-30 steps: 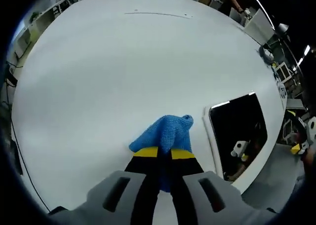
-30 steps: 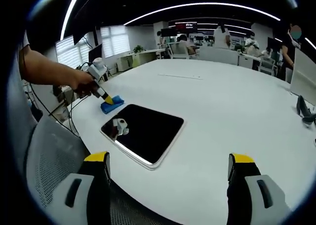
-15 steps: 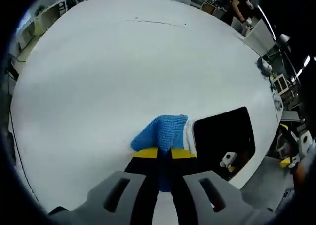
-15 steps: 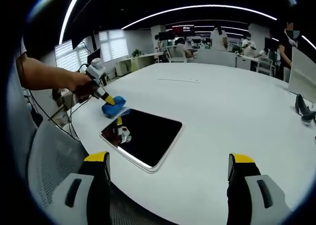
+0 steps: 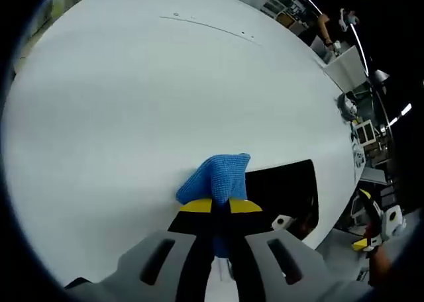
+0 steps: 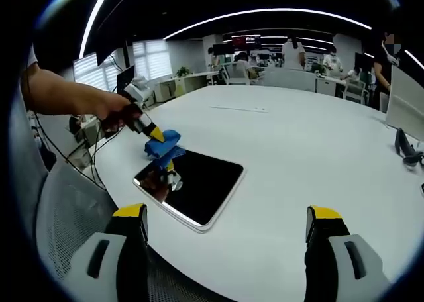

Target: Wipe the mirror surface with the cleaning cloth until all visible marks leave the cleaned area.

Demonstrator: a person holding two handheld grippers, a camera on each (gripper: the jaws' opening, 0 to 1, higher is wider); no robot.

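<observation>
A blue cleaning cloth (image 5: 217,178) is pinched in my left gripper (image 5: 221,206), whose yellow-tipped jaws are shut on it. The cloth's tip reaches the near-left edge of a dark rectangular mirror (image 5: 281,193) with a white frame. From the right gripper view, the mirror (image 6: 199,184) lies flat on the white table (image 6: 298,156), and the left gripper (image 6: 151,132) holds the cloth (image 6: 163,143) over its far-left corner, a person's hand behind it. My right gripper (image 6: 225,226) stands open low in front of the table edge, well short of the mirror.
The round white table (image 5: 146,83) stretches wide beyond the mirror. A mesh chair (image 6: 66,216) stands at the table's near-left edge. A dark object (image 6: 405,146) lies at the far right of the table. People and desks fill the office behind.
My left gripper has carried the cloth from the table beside the mirror onto the mirror's corner. The right gripper has stayed put and open.
</observation>
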